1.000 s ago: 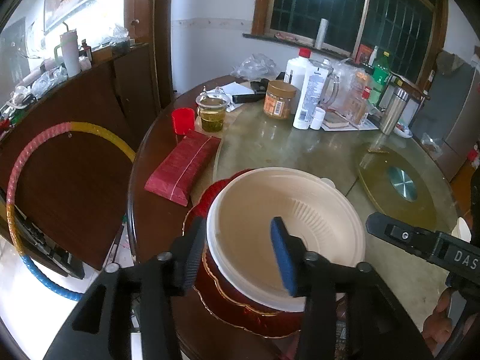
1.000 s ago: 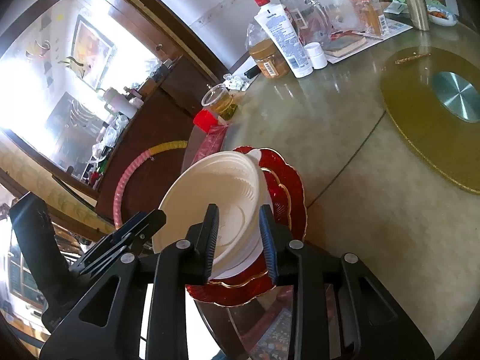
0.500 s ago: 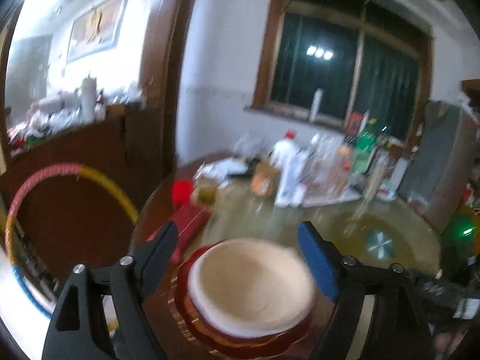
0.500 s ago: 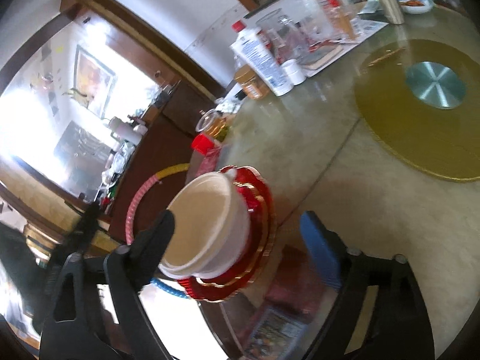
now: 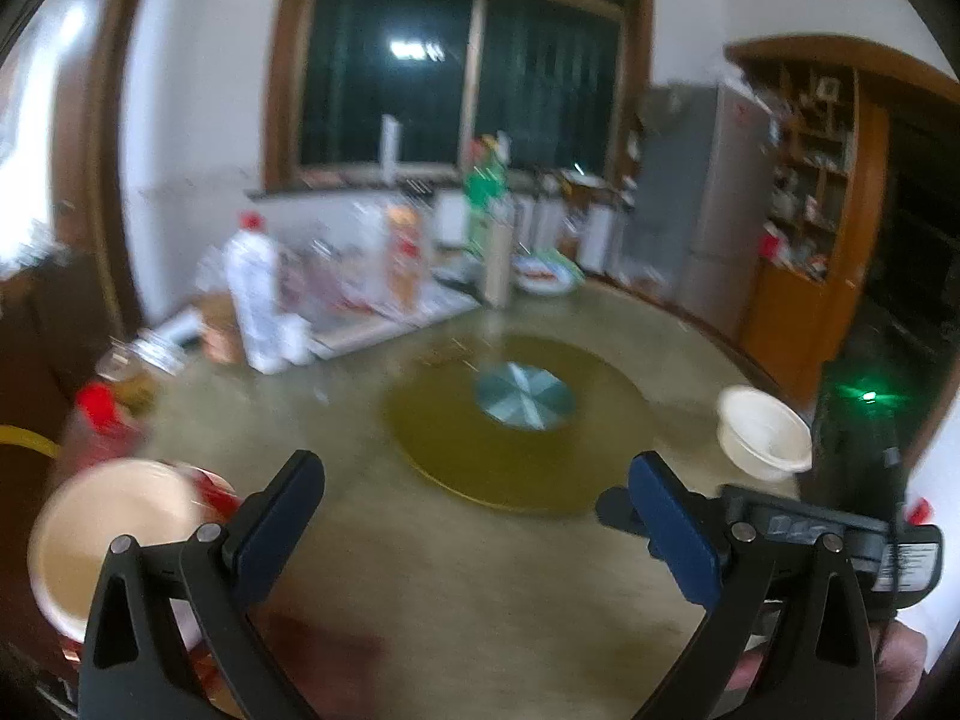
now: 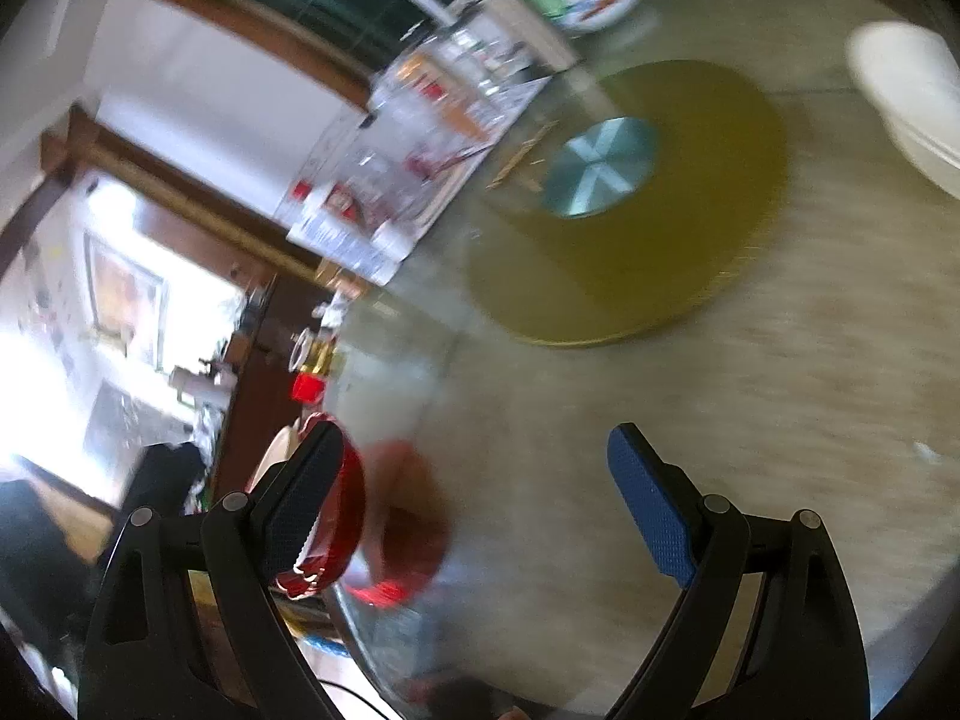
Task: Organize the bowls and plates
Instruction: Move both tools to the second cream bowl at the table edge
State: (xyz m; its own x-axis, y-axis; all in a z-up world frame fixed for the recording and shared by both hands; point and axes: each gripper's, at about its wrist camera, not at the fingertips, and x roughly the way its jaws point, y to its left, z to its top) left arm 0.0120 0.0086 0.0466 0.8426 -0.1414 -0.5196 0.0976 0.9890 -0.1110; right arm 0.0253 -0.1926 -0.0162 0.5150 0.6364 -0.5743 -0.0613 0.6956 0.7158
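Both fingers (image 5: 474, 504) (image 6: 468, 492) gaping, left pair just been opening, nothing between. Stacked bowl (image 5: 114, 534) sitting on red plates (image 6: 345, 516) at my left. I'm facing the loose bowl (image 5: 762, 435) far right on desk (image 5: 468, 594); right hand nearer.

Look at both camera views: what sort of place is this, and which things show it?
Probably a home dining room: a round table with a turntable at its middle, bottles and jars crowded near a dark window, a cluttered wooden cabinet.
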